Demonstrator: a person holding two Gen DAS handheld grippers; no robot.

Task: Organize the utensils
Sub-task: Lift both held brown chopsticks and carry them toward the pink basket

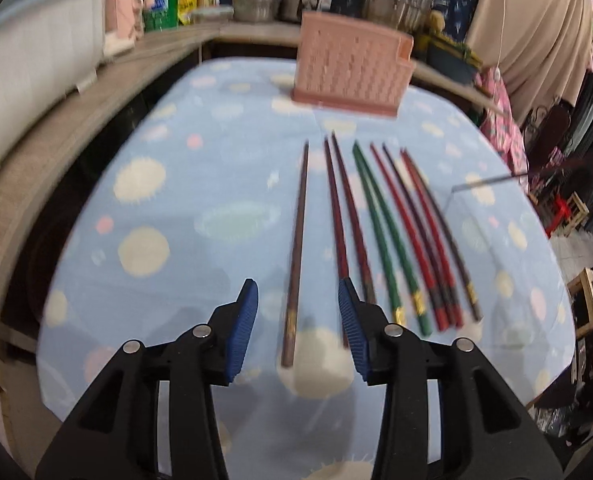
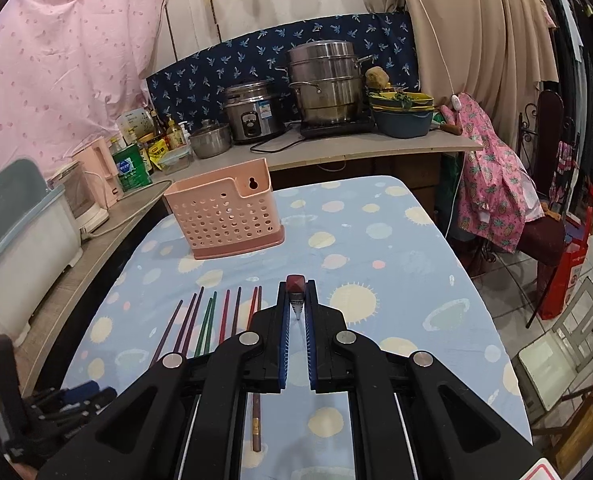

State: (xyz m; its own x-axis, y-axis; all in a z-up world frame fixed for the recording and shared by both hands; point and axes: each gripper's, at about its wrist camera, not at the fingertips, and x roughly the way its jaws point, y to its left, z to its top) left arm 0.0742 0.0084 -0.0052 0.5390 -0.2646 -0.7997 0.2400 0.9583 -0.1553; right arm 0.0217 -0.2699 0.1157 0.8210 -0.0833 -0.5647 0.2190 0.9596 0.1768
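Two tools: one per hand, each seen from its own wrist camera.
Landmark: pink perforated utensil holder (image 2: 227, 211), upright at the far end of the desk (image 1: 200, 184), which wears a blue cloth with pale spots.
Counter: along the left and behind the holder, carrying a rice cooker (image 2: 251, 111), a stacked steel steamer pot (image 2: 325, 82), bottles and a blue basin.
Left tool (image 1: 298, 322): released; blue ribbed pads apart, nothing pressed between them. It hangs over the near end of the desk, on the side opposite the holder.
Single brown chopstick (image 1: 296, 248): flat on the cloth, on the near side of the holder, pointing towards it. Its near end shows in the gap between the left tool's pads, touched by neither.
Chopstick row (image 1: 392, 236): just right of the single one, lying side by side, tips towards the holder. In order come two dark red, two green, then a red, a dark and a red-and-brown pair. Gold bands mark several near ends.
Right tool (image 2: 296, 300): clenched on a dark red chopstick (image 2: 296, 283), seen end-on, its square butt towards the holder and its point towards the camera. It sits right of the row, nearer the viewer than the holder.
Chair: draped in pink patterned cloth (image 2: 492, 196), off the desk's right edge.
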